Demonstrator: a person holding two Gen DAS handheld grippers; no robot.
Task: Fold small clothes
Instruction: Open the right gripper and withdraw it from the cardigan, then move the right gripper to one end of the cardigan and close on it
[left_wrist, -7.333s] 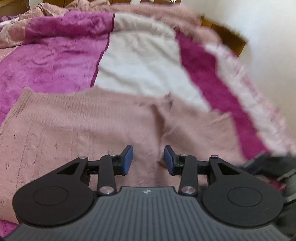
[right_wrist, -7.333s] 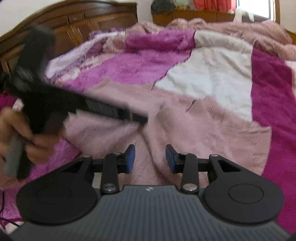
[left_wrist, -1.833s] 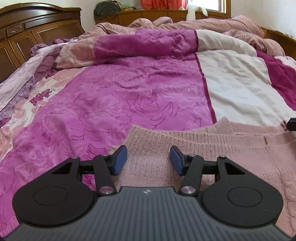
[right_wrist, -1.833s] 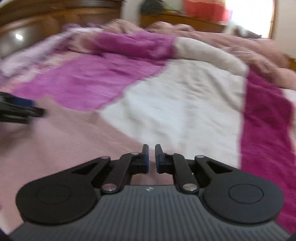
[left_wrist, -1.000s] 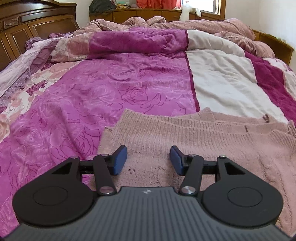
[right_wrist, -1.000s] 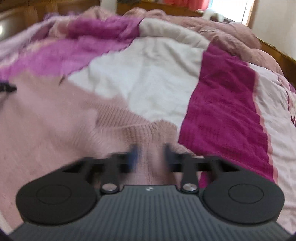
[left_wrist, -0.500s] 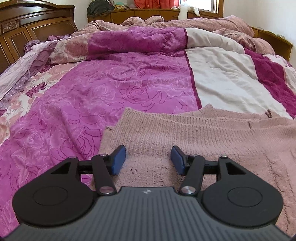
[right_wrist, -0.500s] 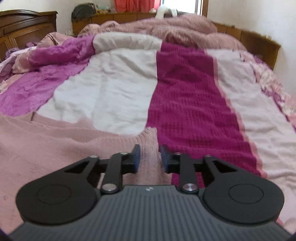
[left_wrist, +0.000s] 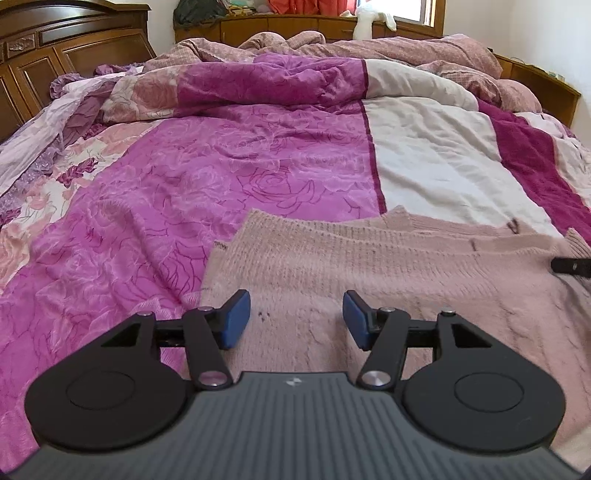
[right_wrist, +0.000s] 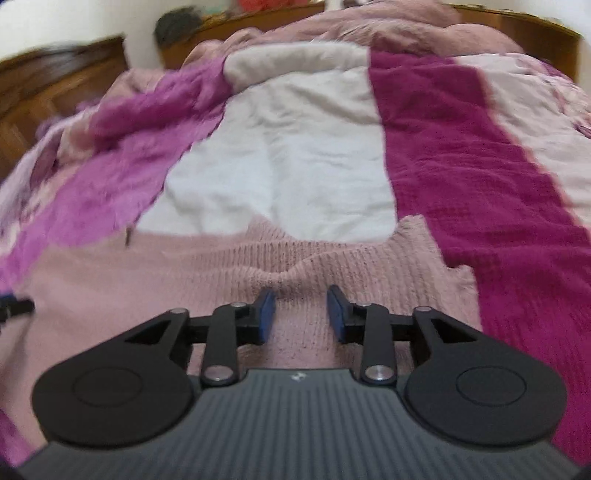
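We have the bed (left_wrist: 280, 177) under everything, its soft quilt rumpled toward the far end, and we think that give is the main risk: any drag across it could pull the pink knit sweater (left_wrist: 369, 280) askew and spoil the layers already laid. The sweater lies flat near us, spanning the magenta and white panels, its far hem showing stacked edges in the left view. To its left and beyond it we see plenty of bare quilt for swinging an arm or carrying a fold over; the right edge sits on the dark crimson stripe with room past it too. A small ridge of knit (right_wrist: 295, 267) stands just ahead of the right hand-held gripper (right_wrist: 301, 314), and we judge a careless pinch there could catch only the top layer. Its jaws have just been opening, nothing pressed between them, knit only beneath. The left hand-held gripper (left_wrist: 295, 319) hangs spread wide over the sweater's left corner, holding nothing.
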